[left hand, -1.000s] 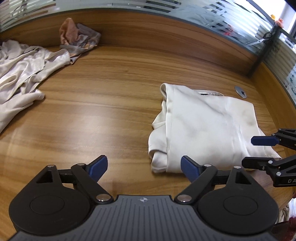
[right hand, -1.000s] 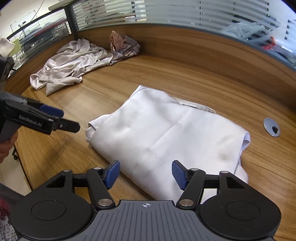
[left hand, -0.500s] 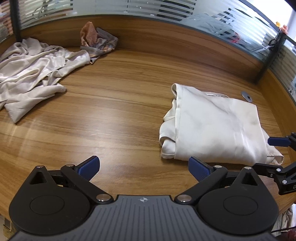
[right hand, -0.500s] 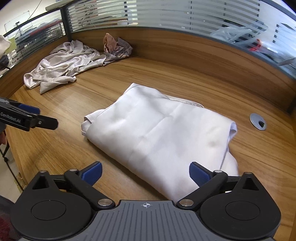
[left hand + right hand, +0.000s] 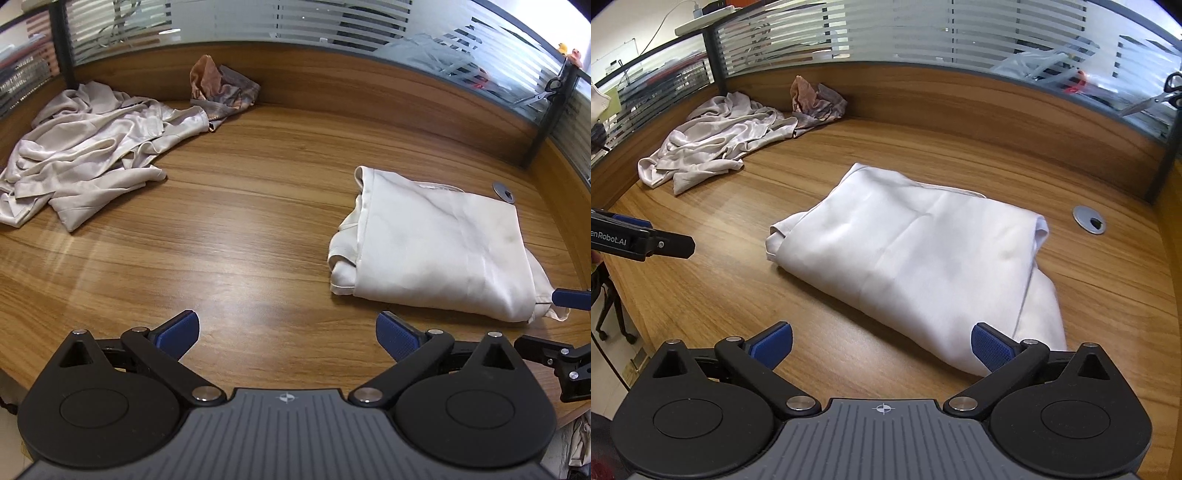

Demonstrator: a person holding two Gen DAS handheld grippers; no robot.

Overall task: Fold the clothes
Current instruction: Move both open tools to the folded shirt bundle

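Hard to say what kind of garment the folded white garment (image 5: 923,258) actually is: it's bundled into a rough rectangle and no sleeves or collar show. Its underside layers are tucked out of sight, and in the right wrist view its near right corner is cut off behind the right gripper (image 5: 882,341). There's a thin pale strip poking out along its far edge, too small to identify. It lies on the right half of the wooden desk (image 5: 240,229), closer to the front edge than the back, with a faint crease cross on top and a few greyish smudges. The left end is messier, with loose folds spilling out.

The right gripper has its blue pads spread wide, holding nothing, hovering just at the cloth's near edge. The left gripper (image 5: 286,332) is spread wide too and empty, over bare wood beside the garment's left end. In the left wrist view only the tips of the right gripper show at the right edge of the frame.

At the back left corner there's a crumpled beige garment (image 5: 85,155) in a heap, and touching it, against the back wall, a small brownish patterned cloth (image 5: 221,92). A round metal grommet (image 5: 1089,220) sits near the desk's right edge, just beyond the folded piece.
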